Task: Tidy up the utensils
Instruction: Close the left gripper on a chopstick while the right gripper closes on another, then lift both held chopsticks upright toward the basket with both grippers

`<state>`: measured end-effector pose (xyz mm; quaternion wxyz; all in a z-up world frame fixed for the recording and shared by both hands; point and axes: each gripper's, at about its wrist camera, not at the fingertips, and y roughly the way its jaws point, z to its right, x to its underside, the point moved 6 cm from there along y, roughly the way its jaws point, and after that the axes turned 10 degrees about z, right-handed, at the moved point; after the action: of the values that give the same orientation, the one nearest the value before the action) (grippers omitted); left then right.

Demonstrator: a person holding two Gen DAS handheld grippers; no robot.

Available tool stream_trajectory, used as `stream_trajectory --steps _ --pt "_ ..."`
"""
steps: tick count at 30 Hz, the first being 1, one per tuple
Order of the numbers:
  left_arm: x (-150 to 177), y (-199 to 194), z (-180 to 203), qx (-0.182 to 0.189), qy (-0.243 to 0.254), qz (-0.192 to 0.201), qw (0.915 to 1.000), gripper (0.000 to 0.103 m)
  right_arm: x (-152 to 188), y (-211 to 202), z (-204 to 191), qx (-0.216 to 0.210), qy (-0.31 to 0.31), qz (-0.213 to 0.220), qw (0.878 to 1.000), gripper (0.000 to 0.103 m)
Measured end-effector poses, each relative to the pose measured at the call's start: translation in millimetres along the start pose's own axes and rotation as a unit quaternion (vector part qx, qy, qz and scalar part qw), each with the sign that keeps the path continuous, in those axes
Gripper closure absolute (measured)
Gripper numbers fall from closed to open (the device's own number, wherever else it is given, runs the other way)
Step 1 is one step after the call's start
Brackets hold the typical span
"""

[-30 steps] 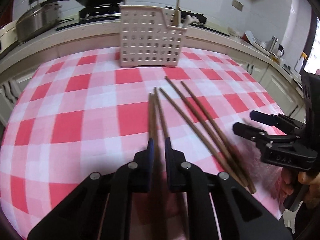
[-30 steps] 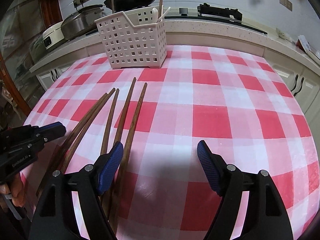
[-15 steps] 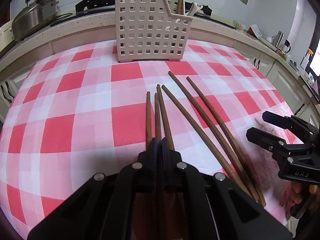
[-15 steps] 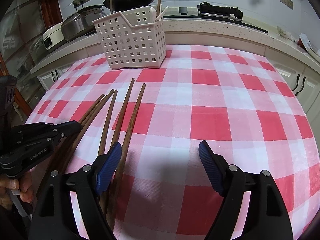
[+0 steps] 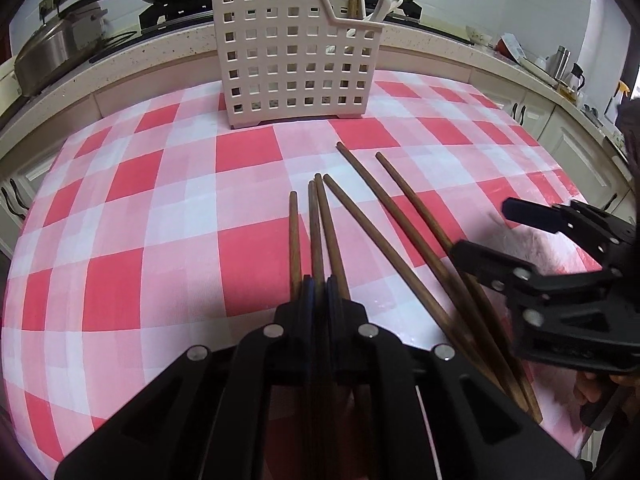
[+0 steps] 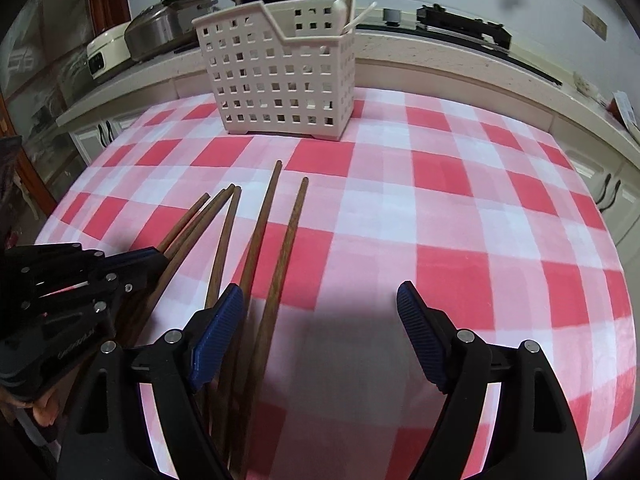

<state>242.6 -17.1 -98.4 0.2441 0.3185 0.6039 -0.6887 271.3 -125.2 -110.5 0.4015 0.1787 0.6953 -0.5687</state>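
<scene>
While the left gripper [image 5: 319, 286] has its jaws pinched tight on one brown chopstick [image 5: 315, 224], the right gripper [image 6: 320, 300] hovers with jaws spread wide, gripping nothing — beside five more chopsticks [image 6: 262, 224] fanned on the checked counter [image 6: 460, 216]. Farther back stands the white utensil caddy [image 5: 296, 56], holding a few utensils.

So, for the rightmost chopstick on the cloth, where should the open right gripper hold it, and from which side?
Grip the rightmost chopstick near its thick near end, coming from above with the right gripper pads either side. It lies flat, apart from its neighbour there.
</scene>
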Motion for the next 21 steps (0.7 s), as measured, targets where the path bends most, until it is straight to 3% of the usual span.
stream_trajectory --steps 3,5,8,10,12,21 --pt "0.4 -0.3 -0.4 0.005 0.002 0.001 1.0 0.095 -0.5 11.3 -0.7 0.004 -0.001 -0.015 1.0 0.049" --pt "0.0 0.3 -0.4 0.006 0.0 0.001 1.0 0.095 -1.6 13.4 -3.3 0.011 -0.012 -0.013 1.0 0.05" --pt "-0.3 0.4 1.0 0.007 0.007 0.001 1.0 0.096 -3.7 15.0 -8.0 0.006 -0.021 -0.012 1.0 0.061" --pt "-0.2 0.3 1.7 0.009 0.004 0.0 1.0 0.096 -4.6 14.8 -13.7 -0.008 -0.034 -0.011 0.999 0.078" --pt "-0.1 -0.5 1.5 0.012 -0.001 -0.003 0.9999 0.097 -4.9 15.0 -16.8 -0.018 -0.044 -0.013 0.999 0.089" --pt "1.5 -7.4 -10.2 0.021 -0.023 -0.001 0.9995 0.097 -1.5 8.8 -14.7 -0.036 -0.056 -0.016 0.998 0.094"
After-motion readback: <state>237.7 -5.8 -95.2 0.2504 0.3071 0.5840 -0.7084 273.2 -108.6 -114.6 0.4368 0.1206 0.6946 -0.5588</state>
